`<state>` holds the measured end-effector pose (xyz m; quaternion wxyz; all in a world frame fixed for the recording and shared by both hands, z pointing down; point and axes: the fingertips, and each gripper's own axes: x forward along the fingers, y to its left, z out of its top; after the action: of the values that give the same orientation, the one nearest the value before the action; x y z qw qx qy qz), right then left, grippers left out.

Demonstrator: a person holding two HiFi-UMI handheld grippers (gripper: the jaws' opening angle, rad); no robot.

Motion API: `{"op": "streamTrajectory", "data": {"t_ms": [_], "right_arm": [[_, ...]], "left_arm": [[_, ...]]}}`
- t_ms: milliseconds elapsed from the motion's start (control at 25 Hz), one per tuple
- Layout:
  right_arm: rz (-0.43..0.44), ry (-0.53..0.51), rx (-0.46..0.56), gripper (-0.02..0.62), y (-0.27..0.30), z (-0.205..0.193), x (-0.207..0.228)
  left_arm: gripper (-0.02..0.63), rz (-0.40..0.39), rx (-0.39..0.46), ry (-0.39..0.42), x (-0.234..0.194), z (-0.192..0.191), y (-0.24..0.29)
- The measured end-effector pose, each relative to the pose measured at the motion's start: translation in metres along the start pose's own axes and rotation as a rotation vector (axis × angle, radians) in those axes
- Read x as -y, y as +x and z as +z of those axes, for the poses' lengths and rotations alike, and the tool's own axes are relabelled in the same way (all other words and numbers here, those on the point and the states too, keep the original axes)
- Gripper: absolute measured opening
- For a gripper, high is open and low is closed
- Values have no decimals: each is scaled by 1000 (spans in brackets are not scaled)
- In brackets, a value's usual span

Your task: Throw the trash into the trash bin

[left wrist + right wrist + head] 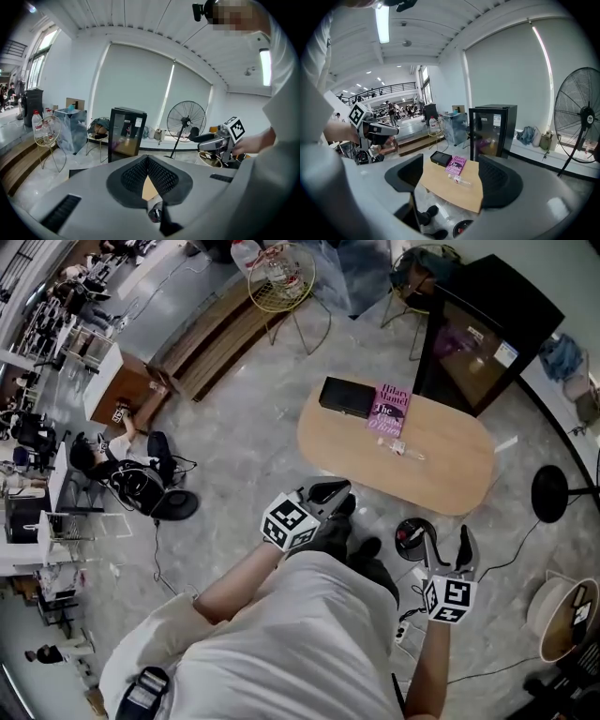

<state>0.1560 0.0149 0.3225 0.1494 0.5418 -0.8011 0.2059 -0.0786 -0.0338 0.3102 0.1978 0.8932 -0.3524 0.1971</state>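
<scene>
Clear plastic bottle [403,448] lying on wooden table [450,479] just beside pink book [390,409]: likely light, thin-walled, slippery; better taken across the middle; left gripper [330,491] pressed together, empty; right gripper [448,542] spread apart, empty.

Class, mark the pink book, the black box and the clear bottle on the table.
pink book [389,410], head view, middle of its cover.
black box [346,397], head view, centre of its top.
clear bottle [404,450], head view, middle of its body.

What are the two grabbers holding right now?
Nothing. The left gripper is shut with nothing between its jaws, and the right gripper is open and empty. The clear bottle lies on the table.
</scene>
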Motion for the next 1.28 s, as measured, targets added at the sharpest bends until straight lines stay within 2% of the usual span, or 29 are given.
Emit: {"op": "streamTrajectory", "data": {"t_ms": [160,360,560,840,1280], "right_arm": [[-9,-9,-33,380,24,2,3],[-21,-35,-81,380,69,5,9],[-48,-4,-134,380,124,-10,1],[-11,-18,-219,380,209,-52,-6],[39,-148,-353,380,329,-131,7]], "left_arm": [[8,-30,-14,-11,-20,0,19],[6,-68,-49,20,-54,-3,54],[8,-127,-101,1,-86,-19,80],[8,-175,-151,-19,-124,-54,127],[8,-205,-221,-27,-166,-115,172]]}}
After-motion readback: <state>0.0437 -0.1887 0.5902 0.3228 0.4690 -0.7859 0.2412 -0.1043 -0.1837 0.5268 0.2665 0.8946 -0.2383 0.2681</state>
